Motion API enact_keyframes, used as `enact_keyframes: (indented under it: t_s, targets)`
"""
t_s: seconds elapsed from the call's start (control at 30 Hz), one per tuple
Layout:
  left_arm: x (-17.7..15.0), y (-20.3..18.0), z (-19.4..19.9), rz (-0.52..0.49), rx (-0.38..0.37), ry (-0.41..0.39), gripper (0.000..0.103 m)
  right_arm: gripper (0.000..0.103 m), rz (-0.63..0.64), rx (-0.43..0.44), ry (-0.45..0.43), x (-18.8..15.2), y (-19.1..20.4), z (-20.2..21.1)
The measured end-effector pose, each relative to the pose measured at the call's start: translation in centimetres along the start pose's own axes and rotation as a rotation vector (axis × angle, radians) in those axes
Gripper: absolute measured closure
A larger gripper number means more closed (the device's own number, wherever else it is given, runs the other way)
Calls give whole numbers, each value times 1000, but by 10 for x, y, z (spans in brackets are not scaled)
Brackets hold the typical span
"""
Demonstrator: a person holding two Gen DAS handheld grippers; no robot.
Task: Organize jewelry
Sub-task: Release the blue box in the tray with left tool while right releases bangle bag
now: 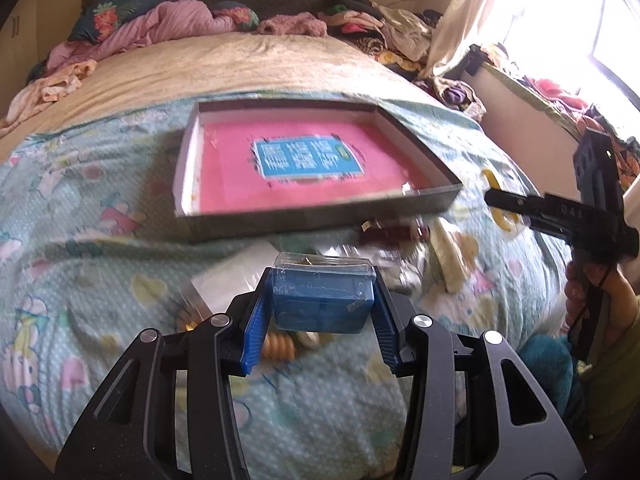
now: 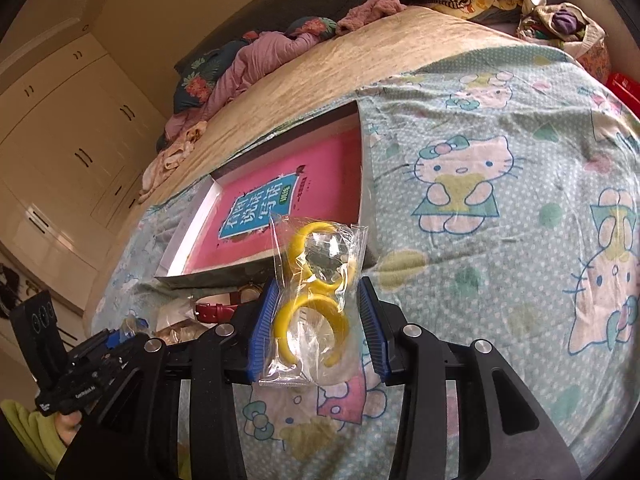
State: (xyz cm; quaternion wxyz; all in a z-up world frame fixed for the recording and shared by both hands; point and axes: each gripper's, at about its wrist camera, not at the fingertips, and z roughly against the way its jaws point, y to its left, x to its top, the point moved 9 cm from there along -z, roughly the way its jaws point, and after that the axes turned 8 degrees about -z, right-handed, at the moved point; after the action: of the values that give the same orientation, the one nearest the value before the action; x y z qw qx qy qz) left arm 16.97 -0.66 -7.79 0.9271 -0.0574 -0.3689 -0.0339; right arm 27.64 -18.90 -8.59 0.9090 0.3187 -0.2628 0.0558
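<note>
In the left wrist view, your left gripper (image 1: pixel 323 307) is narrowed onto a small blue plastic box (image 1: pixel 323 294), both blue pads pressing its sides, held above the cartoon-print sheet (image 1: pixel 100 264) just short of the shallow cardboard tray (image 1: pixel 420 152). In the right wrist view, your right gripper (image 2: pixel 320 334) is closed on a clear bag of yellow rings (image 2: pixel 316 300), pads against the bag's edges, with the tray just beyond.

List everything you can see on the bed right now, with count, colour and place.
tray: one, grey, pink book inside, mid-bed
small box: one, blue with clear lid, in left gripper
bag of rings: one, clear with yellow rings, in right gripper
watch strap: one, red, before the tray
bedsheet: one, cartoon-cat print
clothes: pile, mixed colours, by the headboard
left gripper: black, blue fingers
right gripper: black, blue fingers
</note>
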Motion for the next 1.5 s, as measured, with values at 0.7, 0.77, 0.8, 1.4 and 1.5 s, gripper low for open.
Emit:
enact_keyframes:
  t_s: [0.7,0.77,0.8,1.4,1.5]
  targets:
    - [60,80,-63,105,118,-5,66,64,163,-145,-39,63,36,-68]
    - [59,81,-70,109,110,8,66,64,153,-165,-15,61,31,-79]
    - [58,82,-73,109,111,16,66,64,151,-170,-6,60,29,-84]
    - [54,76,-95,88,89,57,65,60,142,-250,63,45,14,-114]
    - [56,76,-96,90,85,58,65,49,141,-239,56,44,17,-111]
